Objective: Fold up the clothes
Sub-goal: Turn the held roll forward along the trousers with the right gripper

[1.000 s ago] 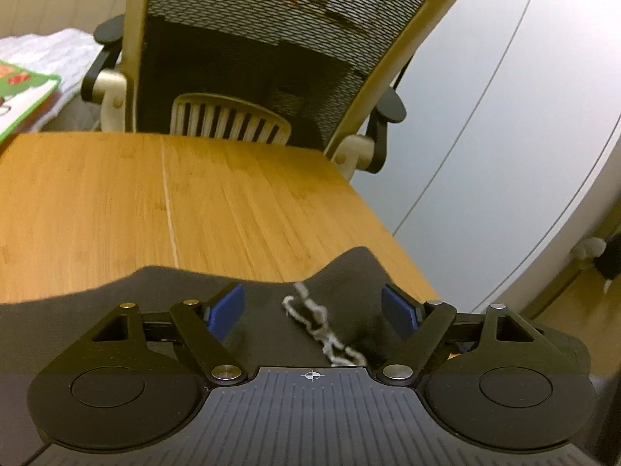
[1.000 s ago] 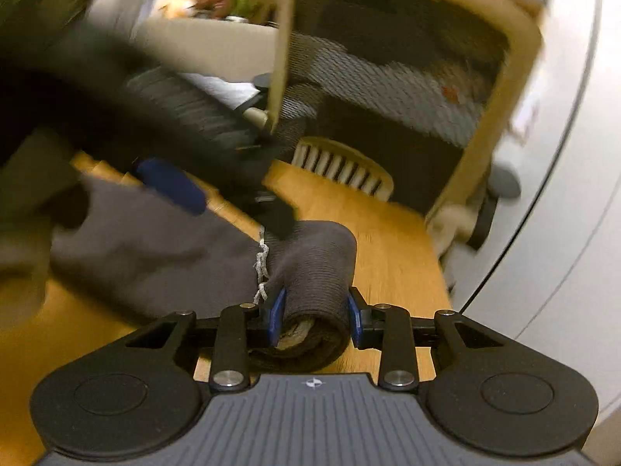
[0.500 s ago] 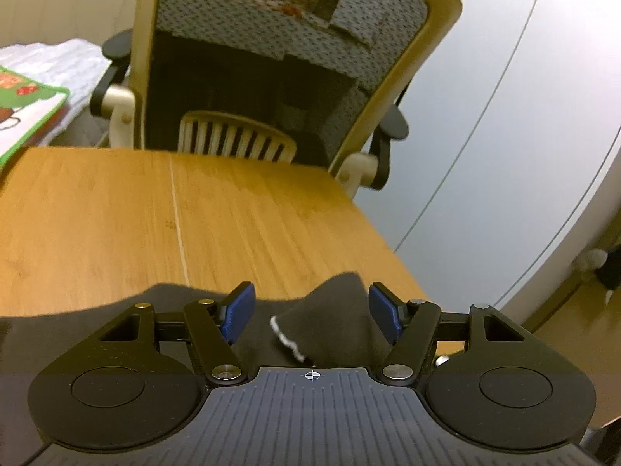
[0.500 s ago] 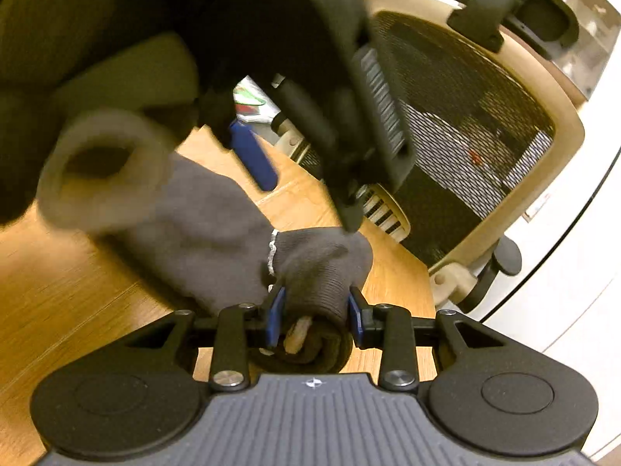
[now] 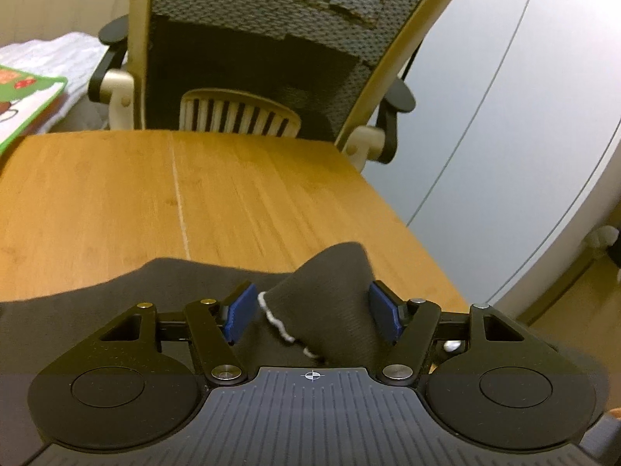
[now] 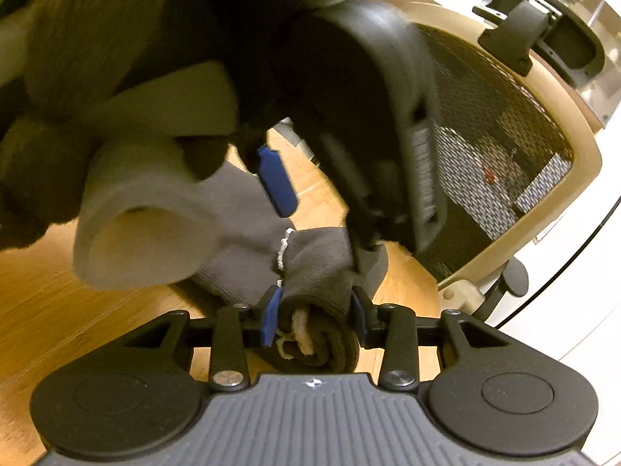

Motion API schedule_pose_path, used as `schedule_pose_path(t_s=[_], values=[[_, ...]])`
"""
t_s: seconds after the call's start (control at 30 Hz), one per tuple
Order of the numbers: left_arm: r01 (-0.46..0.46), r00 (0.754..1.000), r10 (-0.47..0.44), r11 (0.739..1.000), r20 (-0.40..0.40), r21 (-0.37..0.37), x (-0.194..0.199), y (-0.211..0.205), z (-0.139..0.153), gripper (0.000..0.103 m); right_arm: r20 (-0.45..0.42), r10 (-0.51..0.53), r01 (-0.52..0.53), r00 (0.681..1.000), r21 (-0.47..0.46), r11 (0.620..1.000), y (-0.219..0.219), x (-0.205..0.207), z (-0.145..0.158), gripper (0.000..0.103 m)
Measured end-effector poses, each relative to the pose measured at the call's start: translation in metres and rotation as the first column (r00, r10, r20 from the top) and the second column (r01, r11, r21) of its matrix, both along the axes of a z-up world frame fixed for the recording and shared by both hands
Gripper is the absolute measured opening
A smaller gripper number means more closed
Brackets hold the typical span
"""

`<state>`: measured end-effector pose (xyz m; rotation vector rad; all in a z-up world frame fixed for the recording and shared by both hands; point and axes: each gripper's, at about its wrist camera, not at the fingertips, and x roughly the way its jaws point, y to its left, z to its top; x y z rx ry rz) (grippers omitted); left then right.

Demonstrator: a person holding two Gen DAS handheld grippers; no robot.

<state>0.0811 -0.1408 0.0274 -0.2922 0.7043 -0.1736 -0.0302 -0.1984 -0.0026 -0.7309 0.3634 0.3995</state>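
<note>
The dark grey sock (image 6: 318, 272) lies on the wooden table (image 5: 116, 202), its rolled end caught between the fingers of the right gripper (image 6: 315, 316). From that gripper the roll sits dead ahead at 12 o'clock, right at the fingertips, and the sock's long axis runs away toward 10 o'clock, under the blurred left gripper that looms across the upper half of the right wrist view. The right jaws are opening: the 2 blue pads (image 6: 271, 316) flank the roll closely and appear to touch its sides, though the grip is easing off.

In the left wrist view the left gripper (image 5: 312, 312) has its fingers spread about halfway, with a raised peak of the same grey fabric (image 5: 330, 283) and its white stitched edge (image 5: 279, 326) standing between them. The 12 o'clock tip of that peak rises above the pads; neither pad clearly presses the cloth, with a visible gap at the 9 o'clock side.

My judgement: the coming move turns on the roll being nearer the right hand, while the left holds station over the flat part of the sock. An office chair (image 5: 271, 58) stands beyond the table's far edge at 12 o'clock.
</note>
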Motion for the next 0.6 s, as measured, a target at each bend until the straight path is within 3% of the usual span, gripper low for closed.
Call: schedule_pose_path(t_s=[0.07, 0.17, 0.33, 0.47, 0.6], values=[[-0.004, 1.000, 0.004, 1.000, -0.007, 0.009, 0.000, 0.000, -0.003, 0.069, -0.041, -0.001, 0.003, 0.999, 0.051, 0.999, -0.009, 0.003, 0.005, 0.038], [-0.013, 1.000, 0.013, 1.000, -0.008, 0.026, -0.001, 0.002, -0.005, 0.069, -0.159, 0.010, 0.025, 0.987, 0.214, 0.976, -0.032, 0.010, 0.019, 0.043], [-0.026, 1.000, 0.027, 0.999, -0.009, 0.026, -0.004, 0.007, -0.007, 0.070, -0.341, 0.015, 0.171, 0.940, 0.508, 0.844, -0.081, 0.029, 0.036, 0.044], [-0.032, 0.999, 0.032, 0.999, -0.010, 0.021, -0.006, 0.010, -0.008, 0.071, -0.396, 0.021, 0.231, 0.918, 0.575, 0.785, -0.098, 0.040, 0.037, 0.045], [-0.036, 0.999, 0.036, 0.999, -0.013, 0.021, -0.008, 0.013, -0.009, 0.073, -0.404, 0.047, 0.214, 0.914, 0.577, 0.788, -0.089, 0.042, 0.039, 0.048]])
